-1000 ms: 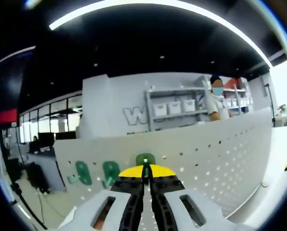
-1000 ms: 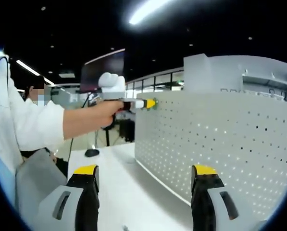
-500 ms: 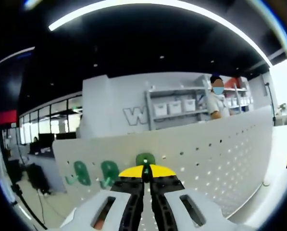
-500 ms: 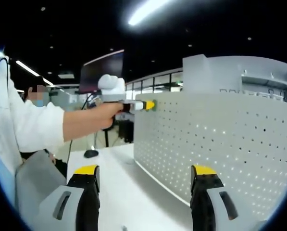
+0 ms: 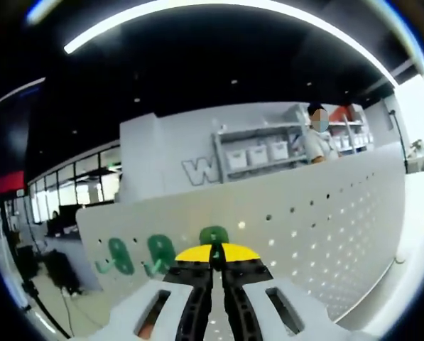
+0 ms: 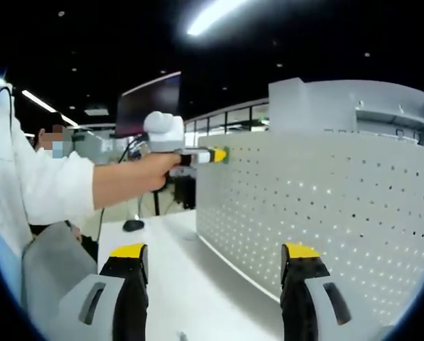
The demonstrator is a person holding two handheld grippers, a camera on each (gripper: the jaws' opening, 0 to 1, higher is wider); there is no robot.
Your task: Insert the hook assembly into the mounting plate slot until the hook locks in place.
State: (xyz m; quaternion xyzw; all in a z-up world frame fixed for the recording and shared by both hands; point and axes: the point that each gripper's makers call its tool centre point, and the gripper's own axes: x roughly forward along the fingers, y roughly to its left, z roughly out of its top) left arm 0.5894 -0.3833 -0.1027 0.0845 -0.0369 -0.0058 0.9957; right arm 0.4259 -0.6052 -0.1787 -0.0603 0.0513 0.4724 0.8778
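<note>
A white perforated mounting plate (image 6: 325,213) stands upright on the white table (image 6: 176,277), the left gripper (image 5: 213,250) clenched on a green hook (image 5: 214,236) pressed against it (two more green hooks (image 5: 139,256) hang alongside), the right gripper (image 6: 215,266) spread wide, holding nothing.

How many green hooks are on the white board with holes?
3. Two green plastic hooks hang side by side at the left of the white perforated board; a third sits just beyond the left gripper's shut yellow tips. More may be hidden.

L view close facing pegboard (image 5: 325,227); R view from side, shares pegboard.
</note>
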